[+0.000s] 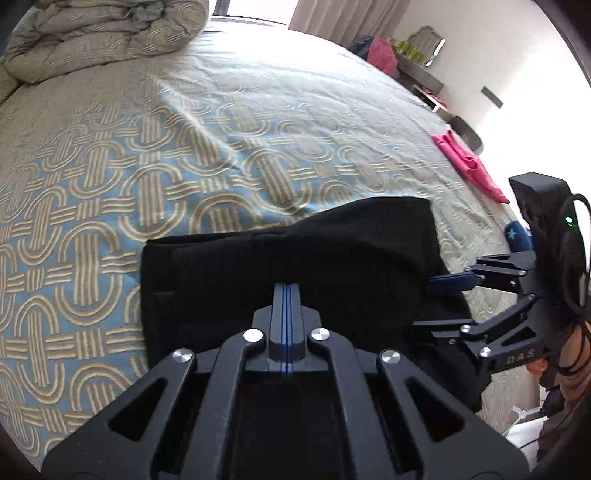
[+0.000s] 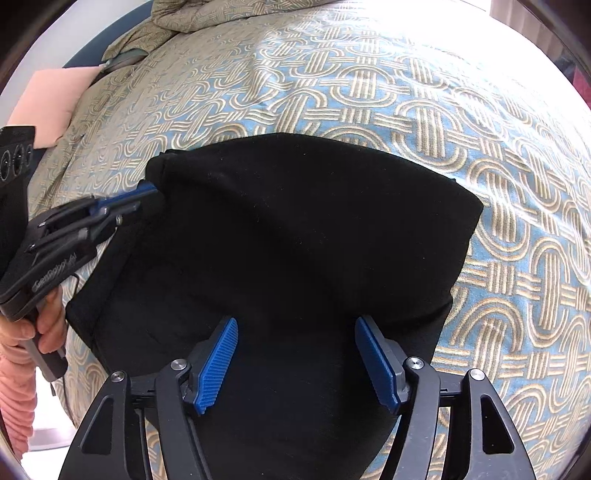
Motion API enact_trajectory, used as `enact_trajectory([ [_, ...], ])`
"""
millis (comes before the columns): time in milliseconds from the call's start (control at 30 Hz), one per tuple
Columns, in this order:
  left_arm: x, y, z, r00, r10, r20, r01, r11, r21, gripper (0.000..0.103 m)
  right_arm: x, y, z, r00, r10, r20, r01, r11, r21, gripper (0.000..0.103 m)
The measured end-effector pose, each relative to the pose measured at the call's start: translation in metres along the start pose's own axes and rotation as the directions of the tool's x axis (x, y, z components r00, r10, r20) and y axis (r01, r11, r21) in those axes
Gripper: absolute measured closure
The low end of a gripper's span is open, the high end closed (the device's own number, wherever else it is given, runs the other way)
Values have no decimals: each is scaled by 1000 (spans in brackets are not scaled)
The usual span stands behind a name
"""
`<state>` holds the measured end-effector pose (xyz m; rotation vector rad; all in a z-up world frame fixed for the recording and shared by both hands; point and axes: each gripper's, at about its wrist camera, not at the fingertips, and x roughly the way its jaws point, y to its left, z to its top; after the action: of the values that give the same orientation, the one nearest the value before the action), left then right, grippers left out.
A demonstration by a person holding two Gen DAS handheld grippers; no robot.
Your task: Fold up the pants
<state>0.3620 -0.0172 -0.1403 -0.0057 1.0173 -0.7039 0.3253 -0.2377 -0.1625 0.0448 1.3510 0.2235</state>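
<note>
The black pants [image 1: 295, 258] lie folded into a compact bundle on the patterned bedspread, and they also show in the right wrist view [image 2: 295, 240]. My left gripper [image 1: 286, 286] has its fingers pressed together over the pants; whether cloth is pinched between them is hidden. In the right wrist view the left gripper [image 2: 147, 192] touches the bundle's left edge. My right gripper [image 2: 295, 332] is open, its blue pads [image 2: 218, 365] spread wide just above the near part of the pants. In the left wrist view the right gripper [image 1: 424, 302] sits at the bundle's right edge.
A blue and beige bedspread [image 1: 147, 166] covers the bed. A rolled duvet [image 1: 103, 33] lies at the far end. Pink cloth [image 1: 469, 162] lies near the right bed edge. A pink pillow [image 2: 48, 103] sits by the bed's left side.
</note>
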Motion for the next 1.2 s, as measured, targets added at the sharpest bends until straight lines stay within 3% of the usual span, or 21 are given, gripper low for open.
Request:
enact_trajectory([
  [67,-14,-27,-11,999,-18,47,12,992,123,103,-7,-6,0,1000,19,12,-19,999,29,36],
  [167,-28,-66,-38,999,-37,29,26,956,293,103,-31,-24,-1,995,55,86,-61,996,70,35],
  [233,-26,-76,-52,1000,-14,17,7,938,347,103,-45,-37,2,992,36,122,-48,994,96,35],
  [267,-23,-74,-55,999,30,38,-42,937,346,100,-52,-46,4,991,16,133,-32,992,121,35],
  [333,-23,-56,-48,996,69,54,-81,959,271,89,-56,-56,6,990,8,137,-30,987,159,35],
  [400,-27,-16,-29,993,97,64,-102,992,75,38,-57,-57,4,991,36,128,-58,982,178,35],
  [467,-36,20,-15,990,81,113,-71,993,-91,27,-54,-52,-1,992,45,117,-64,984,167,35],
  [567,-25,55,7,995,40,89,-22,980,-196,27,-48,-43,-5,993,42,107,-56,990,132,35],
  [633,-10,67,17,997,-46,54,56,978,-200,27,-47,-40,-8,994,45,104,-58,991,125,35],
  [700,7,63,23,996,-86,24,89,979,-184,27,-46,-39,-10,994,45,104,-58,990,125,35],
  [733,17,62,25,995,-101,1,100,982,-163,27,-46,-40,-9,993,44,105,-57,990,128,35],
  [833,45,50,24,996,-58,-61,50,992,-115,29,-47,-46,-7,993,35,109,-51,987,150,35],
  [900,52,46,20,997,-38,-74,31,995,-90,54,-48,-50,-5,993,38,111,-57,984,169,35],
  [1000,37,31,19,997,-72,-37,70,997,-44,61,-52,-51,-4,993,30,115,-49,984,171,36],
  [1200,-41,-28,-13,994,-67,84,54,987,148,68,-65,-61,-3,989,10,150,-38,981,188,35],
])
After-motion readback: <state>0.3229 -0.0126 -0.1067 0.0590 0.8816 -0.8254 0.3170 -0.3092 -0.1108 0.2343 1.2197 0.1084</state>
